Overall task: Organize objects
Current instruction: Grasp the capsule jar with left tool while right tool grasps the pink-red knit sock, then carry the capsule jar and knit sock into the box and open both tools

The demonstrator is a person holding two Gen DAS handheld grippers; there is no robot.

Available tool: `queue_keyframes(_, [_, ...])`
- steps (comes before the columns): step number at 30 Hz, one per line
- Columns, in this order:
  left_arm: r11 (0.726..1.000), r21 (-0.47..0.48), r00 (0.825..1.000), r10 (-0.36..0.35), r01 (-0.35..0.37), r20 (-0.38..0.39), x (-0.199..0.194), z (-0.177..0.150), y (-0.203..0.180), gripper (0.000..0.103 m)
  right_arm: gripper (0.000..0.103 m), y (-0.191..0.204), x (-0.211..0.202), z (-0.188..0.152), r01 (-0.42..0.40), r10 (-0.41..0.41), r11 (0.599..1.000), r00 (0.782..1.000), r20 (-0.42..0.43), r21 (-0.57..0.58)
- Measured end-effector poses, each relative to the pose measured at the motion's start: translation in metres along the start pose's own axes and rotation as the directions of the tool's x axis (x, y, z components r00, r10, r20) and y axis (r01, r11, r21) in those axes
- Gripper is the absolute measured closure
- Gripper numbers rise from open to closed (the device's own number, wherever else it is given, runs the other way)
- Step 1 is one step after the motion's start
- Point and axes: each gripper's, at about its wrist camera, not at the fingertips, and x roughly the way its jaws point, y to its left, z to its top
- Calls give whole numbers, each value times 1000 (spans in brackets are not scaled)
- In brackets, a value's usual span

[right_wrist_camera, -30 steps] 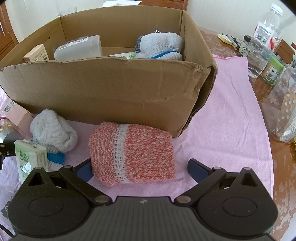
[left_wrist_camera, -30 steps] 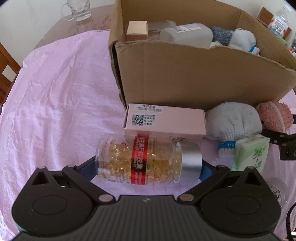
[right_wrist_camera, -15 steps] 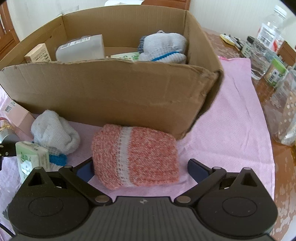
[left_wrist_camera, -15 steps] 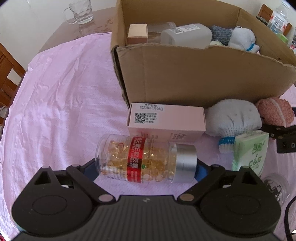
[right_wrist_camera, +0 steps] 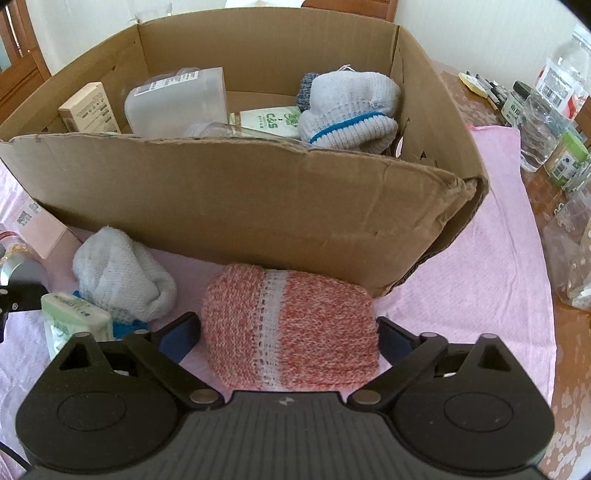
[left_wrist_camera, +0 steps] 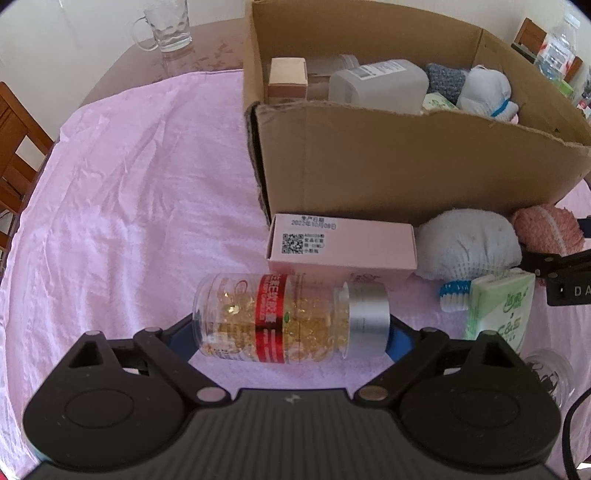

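Corrugated cardboard, creased and torn along its near rim, made the box (right_wrist_camera: 240, 206) that stood on the pink, wrinkled cloth (left_wrist_camera: 122, 206) covering the tabletop. We saw a clear plastic bottle (left_wrist_camera: 291, 317) lying on its side near the cloth's front edge, round, full of golden capsules, with a red label band and a brushed silver cap. Our left gripper (left_wrist_camera: 291, 334) had it between its fingers, one blue pad against the bottle's base and the other against the cap, grasping it end to end. Just behind the bottle lay a smooth pink carton (left_wrist_camera: 341, 249) with a printed code, close to the box's near wall. Beside it sat a soft white knit roll (left_wrist_camera: 469, 247) with a blue cuff, and a green-and-white tissue pack (left_wrist_camera: 498, 308).

Our right gripper (right_wrist_camera: 288, 334) was closing on a coarse salmon knit roll (right_wrist_camera: 291, 328) with a white lace band; both pads already touched its sides. It lay on the cloth against the box's front wall, near the right corner.

Inside the box we saw a small tan carton (right_wrist_camera: 90, 109), a frosted plastic container (right_wrist_camera: 177, 101), another tissue pack (right_wrist_camera: 269, 120), and a grey-white knit roll (right_wrist_camera: 351, 110) with a blue stripe. A glass mug (left_wrist_camera: 166, 24) stood at the tabletop's far left edge, bottles (right_wrist_camera: 554, 92) along its right edge.
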Motion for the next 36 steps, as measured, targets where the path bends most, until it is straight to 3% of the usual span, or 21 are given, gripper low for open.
queue_keyframes(4, [1000, 7, 1000, -5, 5, 2, -2, 1, 3, 8, 18, 2, -7, -1, 5, -4, 1000, 1000, 2, -18])
queue_keyframes(9, [999, 36, 1000, -19, 18, 11, -10, -1, 5, 9, 23, 2, -18, -2, -7, 7, 999, 1000, 9, -36])
queue_keyframes(18, [997, 67, 1000, -30, 29, 7, -18, 4, 9, 9, 25, 5, -34, -1, -22, 24, 995, 1000, 12, -98])
queue_keyframes(25, [988, 144, 999, -53, 52, 3, -43, 10, 9, 9, 25, 6, -54, 1, -51, 53, 986, 999, 10, -161])
queue_keyframes(32, [972, 206, 993, -116, 113, 5, -75, 28, 2, 9, 25, 2, -82, 7, -79, 84, 974, 996, 15, -213])
queue_keyframes(36, [957, 251, 985, -164, 147, 47, -100, 44, -9, 9, 25, 1, -101, 13, -92, 104, 966, 994, 38, -240])
